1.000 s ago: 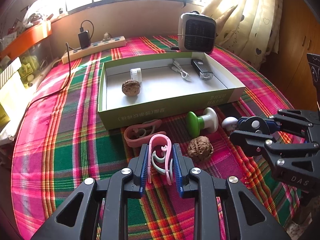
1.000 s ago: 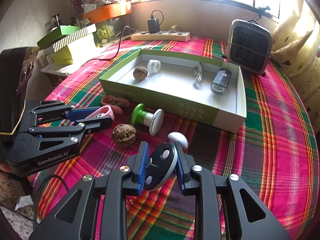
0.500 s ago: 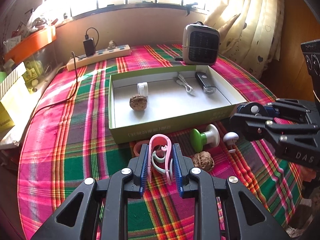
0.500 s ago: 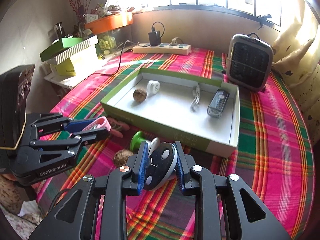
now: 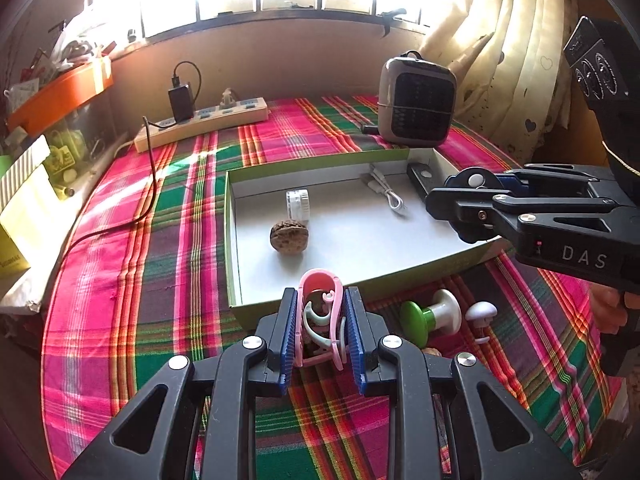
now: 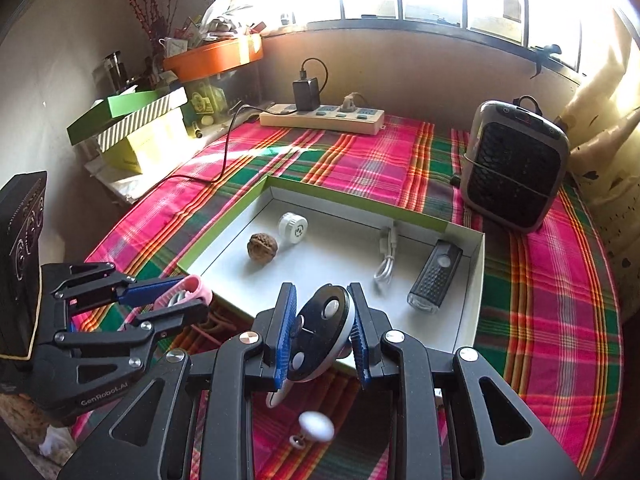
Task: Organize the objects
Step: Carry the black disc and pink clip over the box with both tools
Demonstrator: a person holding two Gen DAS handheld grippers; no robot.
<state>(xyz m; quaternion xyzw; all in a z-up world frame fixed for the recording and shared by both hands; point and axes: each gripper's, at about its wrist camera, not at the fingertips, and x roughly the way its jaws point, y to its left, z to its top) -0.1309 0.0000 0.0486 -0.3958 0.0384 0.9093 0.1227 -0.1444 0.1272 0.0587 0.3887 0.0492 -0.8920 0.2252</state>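
Left wrist view: the left gripper (image 5: 320, 332) points forward and downward over the plaid-covered surface (image 5: 132, 280), its jaws pinching a pink clip (image 5: 320, 300) that stands upright between the blue pads, above the near wall of the green-edged box (image 5: 234, 240). Inside the box lie a walnut (image 5: 289, 237), a small white round jar (image 5: 298, 204) on its side, a white cable (image 5: 386, 192) and a dark rectangular device (image 5: 422, 178). On the cloth just outside the near wall lie a green-and-white knob (image 5: 430, 314) and a small white mushroom-shaped piece (image 5: 480, 314). The right gripper (image 5: 460, 200) enters from the right edge, held roughly level above the box's right end — its jaws clamp a dark round disc (image 5: 474, 178). Part of a hand (image 5: 608, 308) shows beneath its body. A grey heater (image 5: 416, 108) and a power strip (image 5: 200, 122) stand beyond the box.

Right wrist view: the right gripper (image 6: 322, 340) tilts downward over the near wall of the box (image 6: 478, 280), jaws closed on the black disc (image 6: 320, 336), which sits tilted, its face with pale dots turned toward the left pad. The left gripper (image 6: 188, 300) reaches in from the left edge with the pink clip (image 6: 188, 290) pinched at its tip, just beside the box's near-left corner. The walnut (image 6: 262, 246), jar (image 6: 293, 227), cable (image 6: 386, 258) and dark device (image 6: 436, 280) rest on the box floor. The white mushroom piece (image 6: 316, 428) lies on the cloth below the jaws — blurred.
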